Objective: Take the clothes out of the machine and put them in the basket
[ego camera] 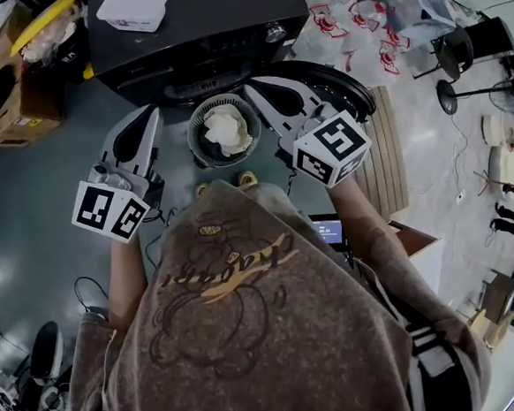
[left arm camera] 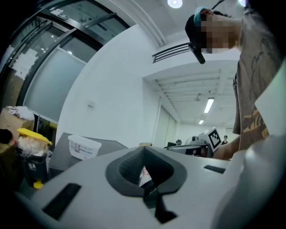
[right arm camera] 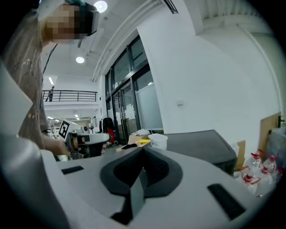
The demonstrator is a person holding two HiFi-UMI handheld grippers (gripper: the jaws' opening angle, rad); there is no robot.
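Black box-shaped machine (ego camera: 196, 27) sits at the top of the head view. What looks like its round dark door (ego camera: 359, 89) hangs open on the right. No view shows inside the drum, so I can't tell if more laundry is left.

Round grey basket (ego camera: 193, 133) is on the floor just in front of the machine, between the two grippers. A crumpled white cloth (ego camera: 225, 127) already lies in it.

Left gripper (ego camera: 147, 113): jaws clenched, nothing in them. Right gripper (ego camera: 253, 85): jaws clenched too, empty. Both point roughly level toward the machine, one either side of the basket.

My read: one garment is delivered and the next step is the reach back in.
- Spread the jaws before entering the opening, not inside it.
- Pinch a bunched fold, not a single layer.
- Lift clear of the door lip.
- Release over the basket's centre so nothing drapes over the rim.
- Keep the idle gripper clear of the basket.
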